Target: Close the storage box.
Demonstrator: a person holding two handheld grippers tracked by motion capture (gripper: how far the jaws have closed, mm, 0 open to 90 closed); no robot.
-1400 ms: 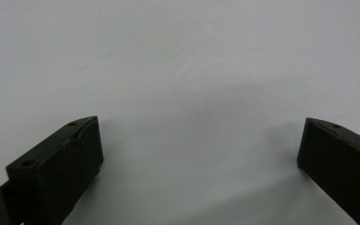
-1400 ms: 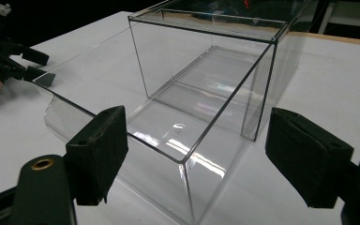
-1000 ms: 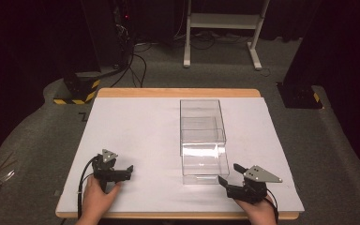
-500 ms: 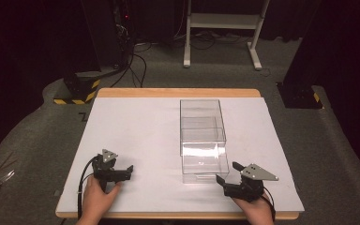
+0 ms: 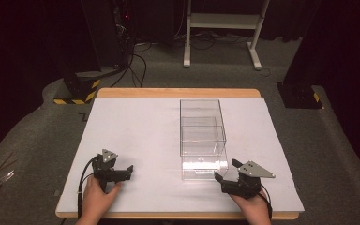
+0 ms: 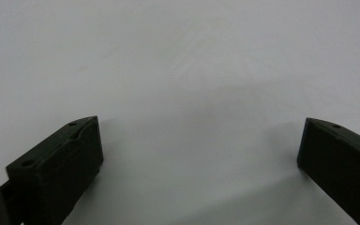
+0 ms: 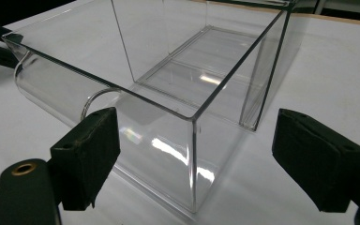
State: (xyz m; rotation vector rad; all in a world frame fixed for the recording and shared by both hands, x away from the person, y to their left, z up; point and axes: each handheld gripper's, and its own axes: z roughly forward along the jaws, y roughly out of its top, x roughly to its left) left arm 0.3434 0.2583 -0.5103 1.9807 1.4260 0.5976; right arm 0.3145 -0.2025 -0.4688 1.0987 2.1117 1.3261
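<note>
The clear acrylic drawer box (image 5: pixel 202 139) stood right of centre on the table (image 5: pixel 131 136), drawer partly drawn out. Right tongs (image 5: pixel 225 170) gaped at its near corner, positioned to grip; left tongs (image 5: pixel 127 171) rested released, well apart.

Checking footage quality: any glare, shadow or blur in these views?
High view: bright glare on the clear box front. Right gripper view: sharp, small reflections on the box corner. Left gripper view: soft shadows under the left hand-held gripper, table sheet featureless.
</note>
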